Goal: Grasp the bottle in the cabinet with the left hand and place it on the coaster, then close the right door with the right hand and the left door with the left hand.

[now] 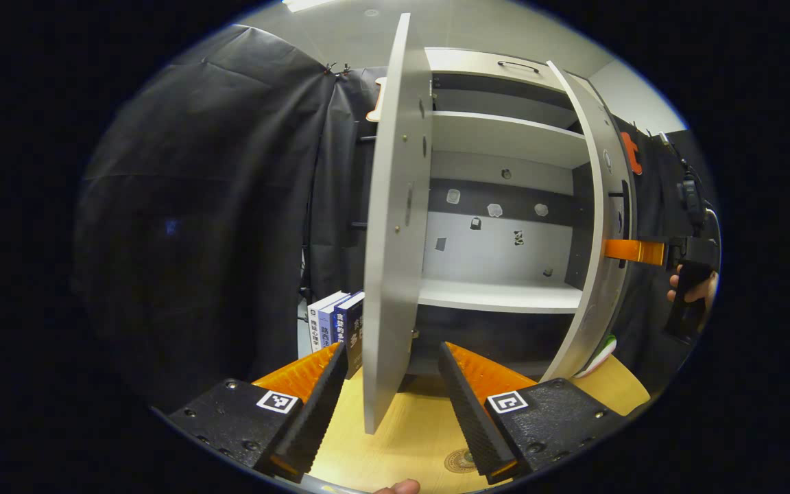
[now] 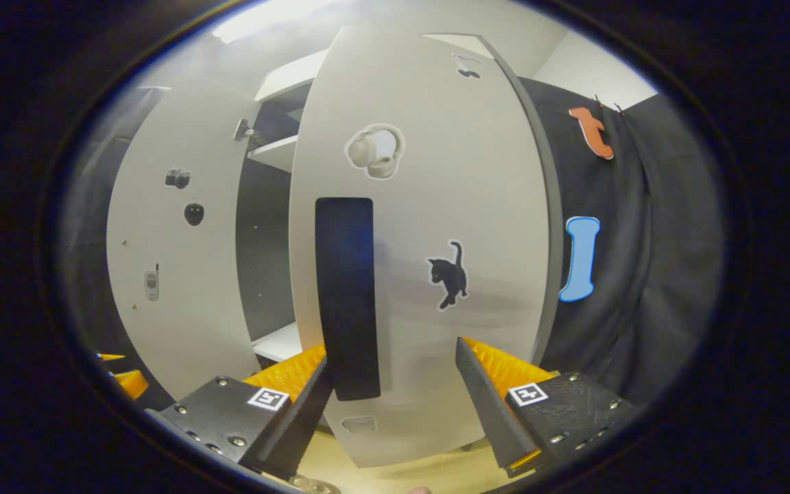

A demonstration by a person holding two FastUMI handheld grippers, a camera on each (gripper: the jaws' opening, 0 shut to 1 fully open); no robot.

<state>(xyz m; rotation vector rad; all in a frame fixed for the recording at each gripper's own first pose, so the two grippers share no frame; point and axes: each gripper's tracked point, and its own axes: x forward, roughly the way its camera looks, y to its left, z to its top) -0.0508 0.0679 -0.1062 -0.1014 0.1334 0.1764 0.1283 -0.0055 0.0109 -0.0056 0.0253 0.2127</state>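
In the left gripper view, the left gripper [image 1: 391, 394] sits at the bottom of the frame with its jaws wide open and nothing in them. The thin edge of the left door [image 1: 391, 226] stands right between them, running up the middle of the frame. Behind it the cabinet [image 1: 505, 295] is open and its shelves look bare. I see no bottle in there, so I think it is already out. A round patterned disc [image 1: 461, 460] lies on the wooden surface [image 1: 409, 425] at the bottom, likely the coaster, but it is mostly hidden. Some books [image 1: 337, 326] stand left of the door. At the right edge of the frame, the right gripper [image 1: 642, 252] touches the right door [image 1: 604, 226]. In the right gripper view, the jaws of the right gripper [image 2: 395, 401] are open too and hold nothing. The right door [image 2: 436, 226] is very near, with its dark handle [image 2: 345, 295] just above the left jaw. The job now looks like shutting the right door. Push flat on the door face, slow and straight, until it shuts. Keep the left gripper back so the doors do not bump it.
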